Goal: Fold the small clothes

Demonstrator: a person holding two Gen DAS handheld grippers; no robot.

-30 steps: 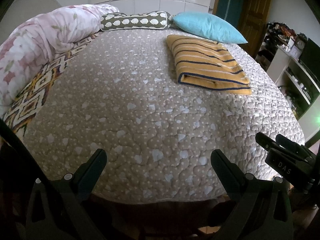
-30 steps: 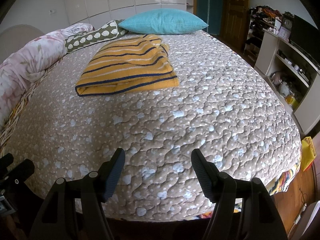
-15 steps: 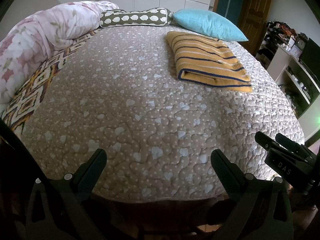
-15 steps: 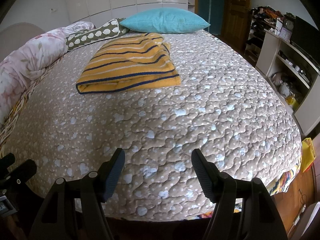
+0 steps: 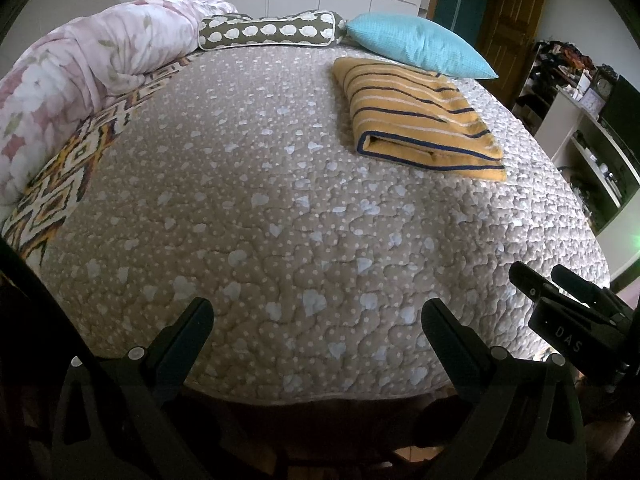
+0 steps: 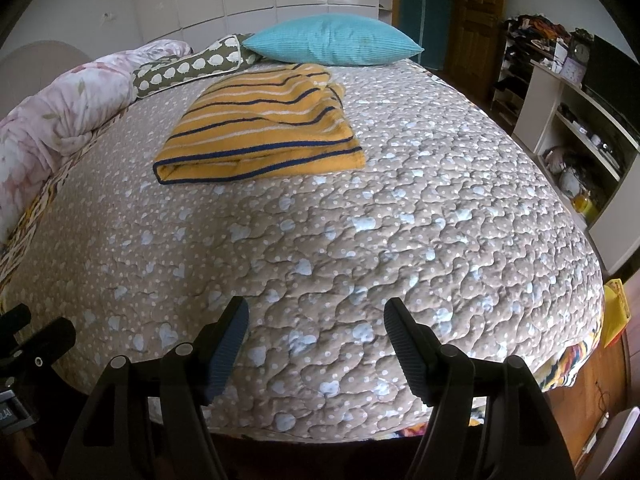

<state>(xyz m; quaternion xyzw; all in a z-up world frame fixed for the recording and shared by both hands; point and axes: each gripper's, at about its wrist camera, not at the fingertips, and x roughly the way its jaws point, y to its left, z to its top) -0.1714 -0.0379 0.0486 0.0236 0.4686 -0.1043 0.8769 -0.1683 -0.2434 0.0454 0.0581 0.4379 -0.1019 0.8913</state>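
A folded yellow garment with navy and white stripes (image 5: 416,120) lies on the beige quilted bed (image 5: 280,220), toward the far right, just in front of a teal pillow. It also shows in the right wrist view (image 6: 260,136), far left of centre. My left gripper (image 5: 318,320) is open and empty, hanging over the bed's near edge, far from the garment. My right gripper (image 6: 316,320) is open and empty, also at the near edge. The right gripper shows at the right of the left wrist view (image 5: 568,312).
A teal pillow (image 6: 332,44), a sheep-print bolster (image 5: 272,32) and a rolled floral duvet (image 5: 60,92) line the far and left sides. White shelves (image 6: 580,128) with clutter stand to the right. A wooden door (image 5: 508,24) is behind.
Both grippers have pulled back and dropped slightly toward the bed's near edge; the view has tilted up a little. The garment has not moved. Both grippers stay open.
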